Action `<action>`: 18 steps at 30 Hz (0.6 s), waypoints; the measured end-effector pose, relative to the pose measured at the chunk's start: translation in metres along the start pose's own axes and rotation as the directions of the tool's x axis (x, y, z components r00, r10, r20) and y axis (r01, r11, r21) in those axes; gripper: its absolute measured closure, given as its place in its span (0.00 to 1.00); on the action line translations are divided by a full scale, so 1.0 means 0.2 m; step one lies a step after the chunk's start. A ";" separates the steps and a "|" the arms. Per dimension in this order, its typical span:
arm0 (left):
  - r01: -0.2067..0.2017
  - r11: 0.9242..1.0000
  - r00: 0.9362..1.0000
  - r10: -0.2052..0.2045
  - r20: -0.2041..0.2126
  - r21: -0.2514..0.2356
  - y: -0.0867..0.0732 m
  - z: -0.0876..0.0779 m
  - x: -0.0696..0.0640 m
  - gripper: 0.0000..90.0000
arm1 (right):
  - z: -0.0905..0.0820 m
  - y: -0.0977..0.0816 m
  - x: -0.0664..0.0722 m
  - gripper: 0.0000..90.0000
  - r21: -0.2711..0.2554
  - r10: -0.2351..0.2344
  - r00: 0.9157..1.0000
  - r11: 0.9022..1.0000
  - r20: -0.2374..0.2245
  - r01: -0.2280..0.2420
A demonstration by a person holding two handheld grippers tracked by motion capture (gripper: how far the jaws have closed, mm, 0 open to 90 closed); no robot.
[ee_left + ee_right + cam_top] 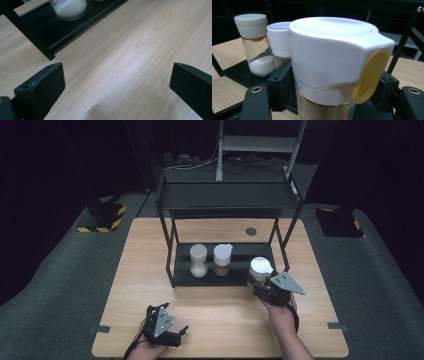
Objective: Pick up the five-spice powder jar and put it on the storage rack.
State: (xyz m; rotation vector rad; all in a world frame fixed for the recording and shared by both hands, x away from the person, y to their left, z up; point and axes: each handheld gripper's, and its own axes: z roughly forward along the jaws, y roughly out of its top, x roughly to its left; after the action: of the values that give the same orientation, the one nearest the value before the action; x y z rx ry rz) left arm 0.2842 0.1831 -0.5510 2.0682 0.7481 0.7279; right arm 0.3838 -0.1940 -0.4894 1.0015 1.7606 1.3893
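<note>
**Placing a Spice Jar on the Rack's Lower Shelf**

Gripping a jar (337,62) just below its white cap, the right gripper (267,287) holds it upright at the right front corner of the rack (227,200), at the right end of the lower shelf (182,275). Its jaws pinch the glass body from both sides; the cap's yellow flip tab (369,75) faces the camera in the right gripper view. Two more jars stand on the shelf to the left: a grey-capped jar (198,260) of white grains, and a white-capped jar (222,259) just beside it.

To do this step well, the held jar should stay vertical, clear the rack's right front post (284,252), and settle flat in the free space right of the white-capped jar without nudging it. The jaws should part only once the base bears fully on the shelf.

The right hand (281,312) reaches forward from the table's near edge, with the gripper angled toward the rack. The left gripper (167,332) rests low over the table (220,320), well in front of the rack, its jaws spread wide with bare wood between them.
</note>
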 end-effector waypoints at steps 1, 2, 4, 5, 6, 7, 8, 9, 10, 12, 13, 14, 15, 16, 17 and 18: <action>0.000 1.000 1.000 0.000 0.000 0.000 0.00 0.00 0.00 0.00 | 0.01 0.00 0.00 0.34 0.001 -0.001 1.000 1.000 0.002 0.001; 0.000 1.000 1.000 0.000 0.001 0.000 0.00 0.00 0.00 0.01 | 0.01 0.00 0.00 0.34 0.002 -0.001 1.000 1.000 0.003 0.001; 0.001 1.000 1.000 -0.001 0.002 0.000 0.00 0.00 0.00 0.01 | 0.03 0.00 -0.01 0.34 0.003 0.004 1.000 1.000 0.005 -0.004; 0.002 1.000 1.000 -0.002 0.002 0.000 0.00 0.00 0.00 0.01 | 0.03 0.00 -0.01 0.34 0.003 0.005 1.000 1.000 0.007 -0.005; 0.003 1.000 1.000 -0.003 0.002 -0.001 0.00 0.00 0.00 0.01 | 0.04 0.00 -0.02 0.34 0.003 0.005 1.000 1.000 0.010 -0.005; 0.004 1.000 1.000 -0.004 0.002 -0.001 0.00 0.00 0.00 0.01 | 0.05 0.00 -0.02 0.34 0.003 0.007 1.000 1.000 0.012 -0.007; 0.005 1.000 1.000 -0.005 0.002 -0.002 0.00 0.00 0.00 0.01 | 0.06 0.00 -0.02 0.34 0.001 0.006 1.000 1.000 0.013 -0.006; 0.004 1.000 1.000 -0.004 0.002 -0.002 0.00 0.00 0.00 0.01 | 0.06 0.00 -0.02 0.34 0.001 0.007 1.000 1.000 0.014 -0.007; 0.000 1.000 1.000 0.000 0.002 -0.001 0.00 0.00 0.00 0.01 | 0.07 0.00 -0.02 0.34 0.001 0.007 1.000 1.000 0.016 -0.007; 0.000 1.000 1.000 0.000 0.003 -0.001 0.00 0.00 0.00 0.01 | 0.09 0.00 -0.02 0.34 0.001 0.004 1.000 1.000 0.018 -0.004; -0.001 1.000 1.000 0.001 0.003 -0.001 0.00 0.00 0.00 0.01 | 0.09 0.00 -0.02 0.34 0.001 0.004 1.000 1.000 0.020 -0.004; 0.000 1.000 1.000 0.000 0.003 -0.002 0.00 0.00 0.00 0.01 | 0.10 0.00 -0.02 0.34 0.003 0.005 1.000 1.000 0.020 -0.005; 0.000 1.000 1.000 0.000 0.003 -0.002 0.00 0.00 0.00 0.01 | 0.11 0.00 -0.02 0.34 0.002 0.004 1.000 1.000 0.020 -0.004; 0.000 1.000 1.000 0.000 0.004 -0.002 0.00 0.00 0.00 0.01 | 0.12 0.00 -0.02 0.34 0.003 0.002 1.000 1.000 0.021 -0.002; 0.000 1.000 1.000 0.000 0.004 -0.002 0.00 0.00 0.00 0.01 | 0.12 0.00 -0.02 0.34 0.002 0.000 1.000 1.000 0.023 0.000; -0.001 1.000 1.000 0.001 0.005 -0.002 0.00 0.00 0.00 0.01 | 0.13 0.01 -0.01 0.34 0.002 -0.002 1.000 1.000 0.024 0.002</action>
State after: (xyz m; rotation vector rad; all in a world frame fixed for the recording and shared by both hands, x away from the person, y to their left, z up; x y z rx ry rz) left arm 0.2842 0.1833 -0.5510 2.0677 0.7437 0.7238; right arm 0.4076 -0.1847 -0.4935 1.0130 1.7458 1.3687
